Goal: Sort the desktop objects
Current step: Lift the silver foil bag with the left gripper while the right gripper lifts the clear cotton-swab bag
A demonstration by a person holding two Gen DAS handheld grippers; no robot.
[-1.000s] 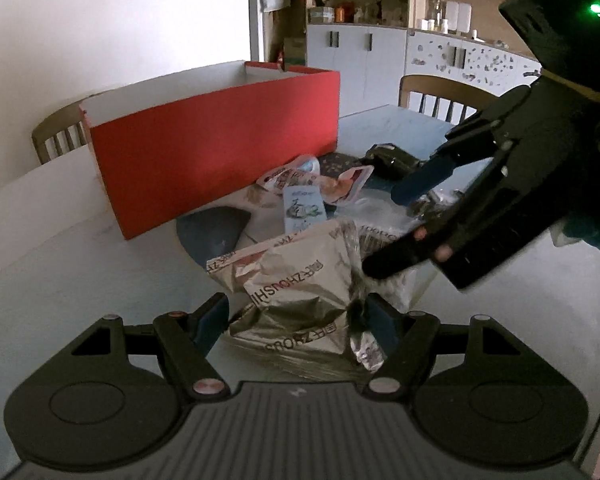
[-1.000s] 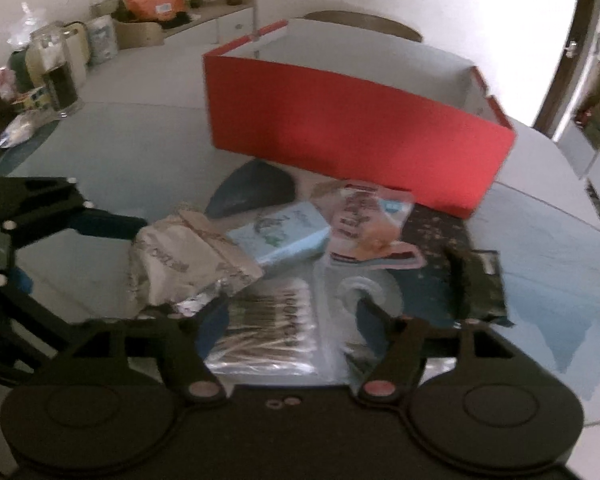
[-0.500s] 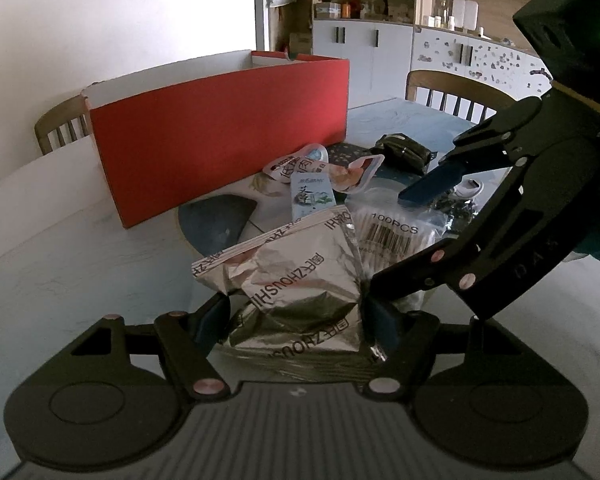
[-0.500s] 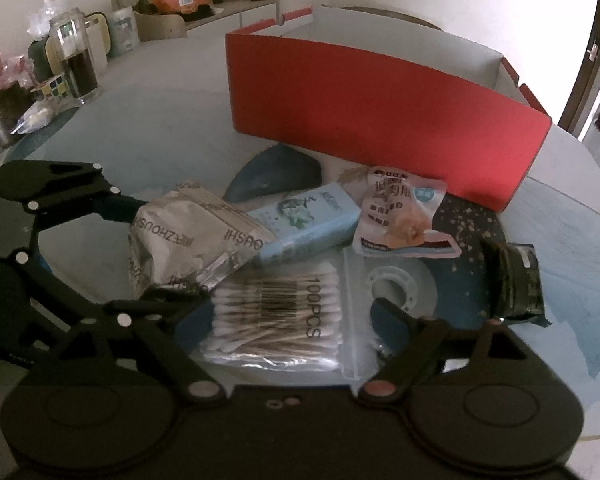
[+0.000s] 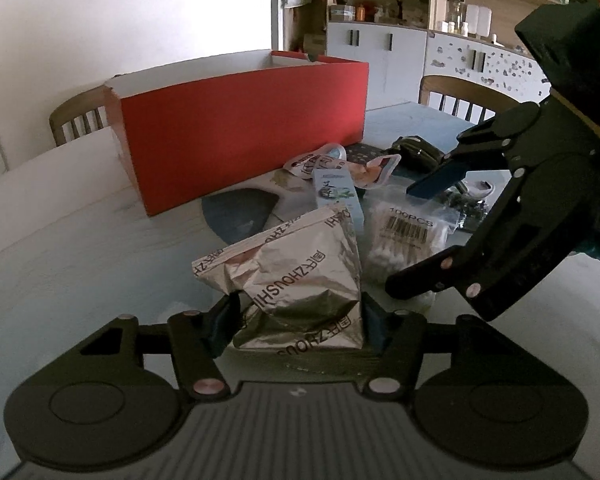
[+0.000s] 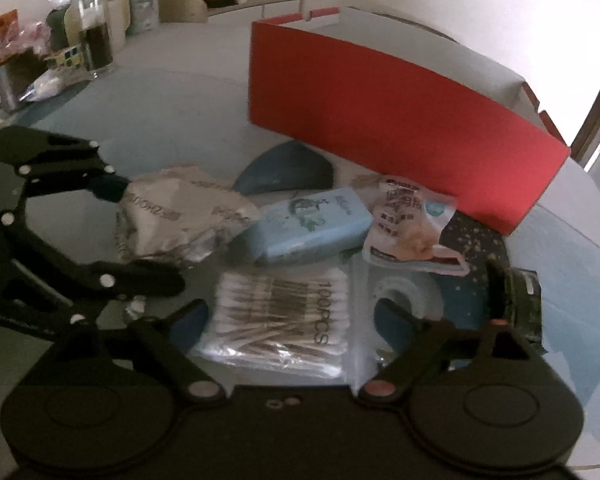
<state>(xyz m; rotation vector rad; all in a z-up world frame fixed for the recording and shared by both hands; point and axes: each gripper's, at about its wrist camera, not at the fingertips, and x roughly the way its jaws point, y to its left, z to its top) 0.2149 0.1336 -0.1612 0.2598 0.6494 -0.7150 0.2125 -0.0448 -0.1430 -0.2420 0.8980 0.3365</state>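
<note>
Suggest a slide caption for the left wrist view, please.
Left hand-held gripper straddles silver foil pouch before red box.

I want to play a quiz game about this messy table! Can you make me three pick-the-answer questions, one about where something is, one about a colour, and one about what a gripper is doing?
1. Where is the cotton swab bag?
A. inside the box
B. between the right gripper's open fingers
C. on a chair

2. What colour is the big box?
A. red
B. green
C. yellow

3. The left gripper is:
A. holding nothing
B. out of sight
C. around the silver foil bag

Answers: B, swabs lie between its fingers; A, its wall is red; C, fingers flank the bag.
</note>
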